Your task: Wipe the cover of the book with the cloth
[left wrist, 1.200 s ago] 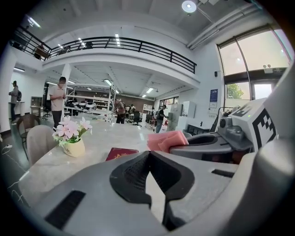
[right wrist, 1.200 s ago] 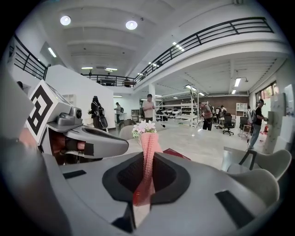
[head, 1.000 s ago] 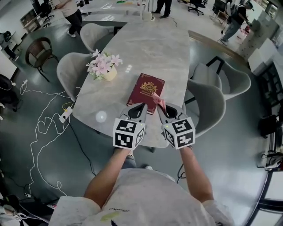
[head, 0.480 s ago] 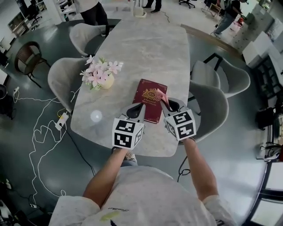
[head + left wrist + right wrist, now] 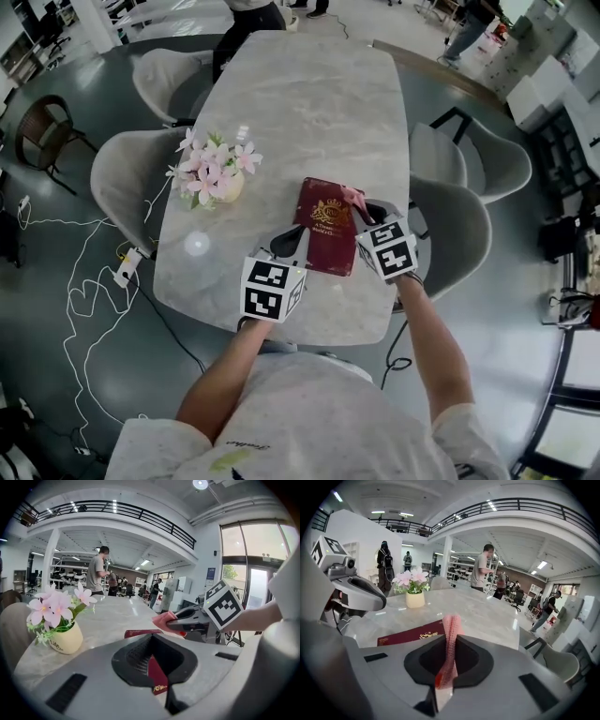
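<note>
A dark red book (image 5: 328,225) lies flat on the grey table (image 5: 309,103), toward the table's 6 o'clock end. The right tongs (image 5: 362,206) are squeezed on a pink cloth (image 5: 353,198) — it sticks out past the tips, over the book's 2 o'clock edge. I cannot tell if the cloth touches the cover. The left tongs (image 5: 292,241) are pressed together with nothing in them, and their tips sit at the book's 8 o'clock side — a strip of red cover shows under them. A pot of pink flowers (image 5: 214,173) stands at the book's 10 o'clock, well apart
</note>
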Tool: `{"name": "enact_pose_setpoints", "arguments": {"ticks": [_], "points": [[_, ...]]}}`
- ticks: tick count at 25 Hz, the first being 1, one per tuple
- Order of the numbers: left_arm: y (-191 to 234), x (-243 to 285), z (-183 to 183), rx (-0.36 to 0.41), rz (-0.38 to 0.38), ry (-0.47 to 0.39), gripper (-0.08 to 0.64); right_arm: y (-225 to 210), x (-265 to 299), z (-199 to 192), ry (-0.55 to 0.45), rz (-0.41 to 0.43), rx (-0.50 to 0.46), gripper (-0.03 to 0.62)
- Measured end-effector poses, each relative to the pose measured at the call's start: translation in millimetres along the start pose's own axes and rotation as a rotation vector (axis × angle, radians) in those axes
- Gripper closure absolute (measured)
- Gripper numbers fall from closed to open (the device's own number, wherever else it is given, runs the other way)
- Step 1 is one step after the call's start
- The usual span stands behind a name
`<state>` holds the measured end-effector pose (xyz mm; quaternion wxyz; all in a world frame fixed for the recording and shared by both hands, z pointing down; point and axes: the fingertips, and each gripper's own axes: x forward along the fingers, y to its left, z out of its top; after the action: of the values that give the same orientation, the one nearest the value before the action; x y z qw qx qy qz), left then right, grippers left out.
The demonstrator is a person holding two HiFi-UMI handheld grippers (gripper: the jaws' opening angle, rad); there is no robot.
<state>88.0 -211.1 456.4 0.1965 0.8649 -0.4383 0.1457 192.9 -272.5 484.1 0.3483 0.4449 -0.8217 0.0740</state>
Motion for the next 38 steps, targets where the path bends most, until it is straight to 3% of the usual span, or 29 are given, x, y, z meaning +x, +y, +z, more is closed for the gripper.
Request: {"name": "enact_pose_setpoints", "arguments": {"ticks": [12, 17, 38], "points": [[19, 11, -3, -0.016, -0.072, 0.028, 0.552, -17, 53, -10, 0.161, -0.049, -0.083, 0.574], [29, 9, -6, -0.033, -0.074, 0.035, 0.552, -14, 64, -21, 0.207, -0.034, -0.058, 0.574], [13, 7, -11, -0.032, -0.010, 0.059, 0.552, -3, 63, -28, 0.159, 0.068, -0.060, 0.574]]}}
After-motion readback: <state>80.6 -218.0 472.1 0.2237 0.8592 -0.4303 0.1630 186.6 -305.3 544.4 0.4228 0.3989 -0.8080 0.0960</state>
